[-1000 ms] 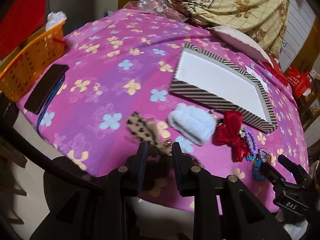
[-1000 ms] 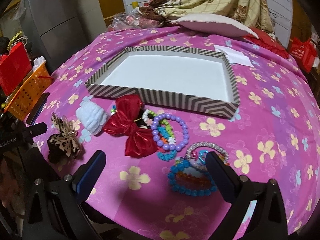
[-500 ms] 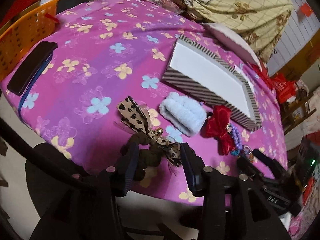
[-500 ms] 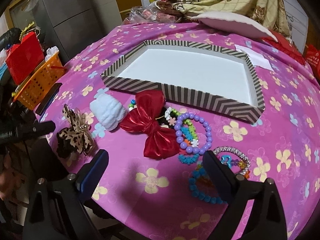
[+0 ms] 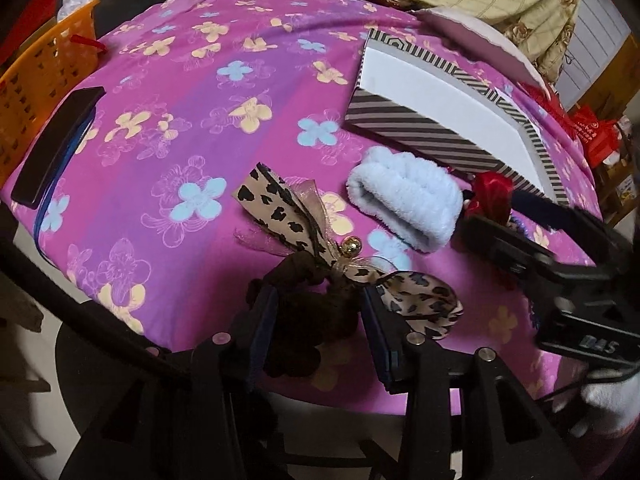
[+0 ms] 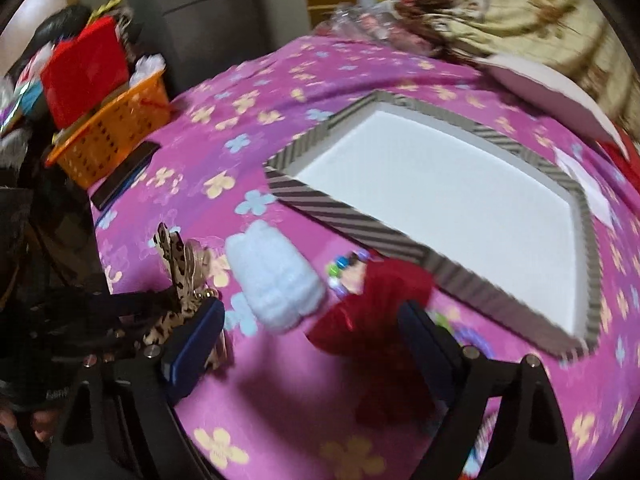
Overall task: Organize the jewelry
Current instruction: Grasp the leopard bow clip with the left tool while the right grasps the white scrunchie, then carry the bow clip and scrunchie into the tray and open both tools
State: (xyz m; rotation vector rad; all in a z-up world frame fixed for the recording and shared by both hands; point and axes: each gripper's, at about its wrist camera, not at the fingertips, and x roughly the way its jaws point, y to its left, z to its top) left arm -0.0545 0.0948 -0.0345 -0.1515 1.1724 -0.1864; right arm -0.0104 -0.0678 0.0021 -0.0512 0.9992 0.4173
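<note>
- Left wrist view: the left gripper (image 5: pixel 318 330) has its jaws spread wide around the leopard-print bow (image 5: pixel 320 248) on the tabletop (image 5: pixel 192 112), not yet pinching.
- Right gripper (image 6: pixel 312 340): jaws have just been narrowing, open, red bow (image 6: pixel 372 296) between them.
- Next, I judge: close, then carry to the striped tray (image 6: pixel 440 184) ahead.

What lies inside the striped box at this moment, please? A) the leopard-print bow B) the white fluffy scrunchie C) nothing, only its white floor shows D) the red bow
C: the striped box shows only a bare white floor, while the red bow, white fluffy scrunchie and leopard-print bow all lie outside it on the pink cloth.
</note>
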